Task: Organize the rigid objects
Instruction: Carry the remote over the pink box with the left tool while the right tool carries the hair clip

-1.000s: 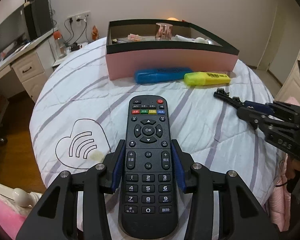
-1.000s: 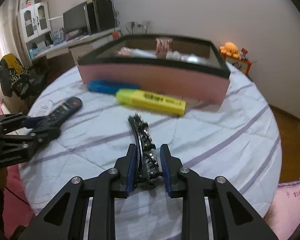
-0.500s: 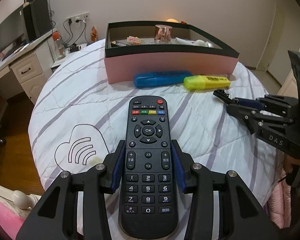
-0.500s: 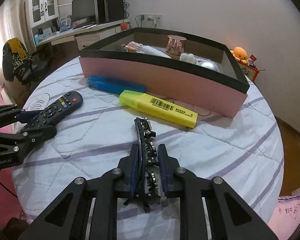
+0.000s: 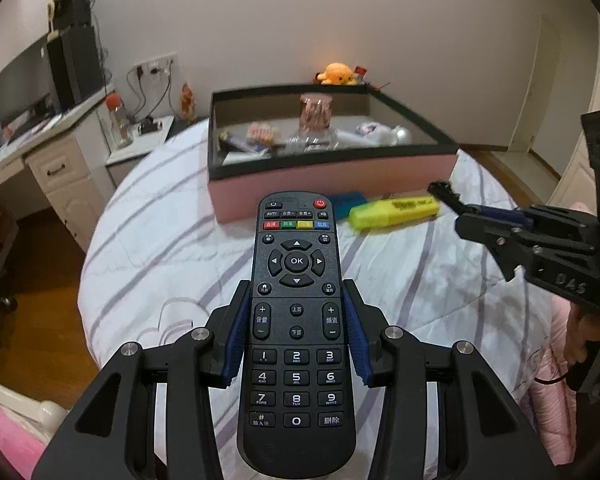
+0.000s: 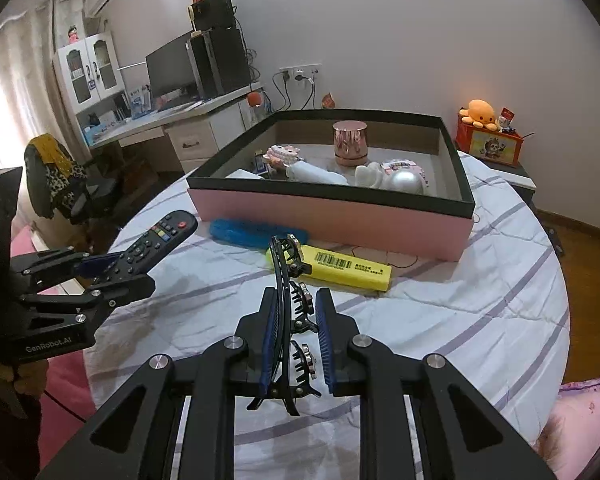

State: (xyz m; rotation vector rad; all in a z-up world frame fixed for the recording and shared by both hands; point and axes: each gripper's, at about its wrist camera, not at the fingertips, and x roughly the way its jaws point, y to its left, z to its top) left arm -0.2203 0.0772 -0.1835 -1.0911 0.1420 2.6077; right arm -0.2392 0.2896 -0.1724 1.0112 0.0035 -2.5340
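White walls (image 6: 420, 20), wooden floor (image 5: 40, 340), desk (image 6: 188, 128) with monitor (image 6: 168, 68).

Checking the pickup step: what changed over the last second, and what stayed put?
The right gripper closed on the black hair clip and lifted it off the bed; the left gripper raised the remote it already held. The highlighters and the pink box stayed put.

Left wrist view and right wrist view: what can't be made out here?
- Blue highlighter: mostly hidden behind the remote in the left wrist view.
- Box contents: motion-blurred in the left wrist view; the near wall hides their bases in the right wrist view.
- Hair clip: only its tip shows in the left wrist view.
- Yellow highlighter label: too small.
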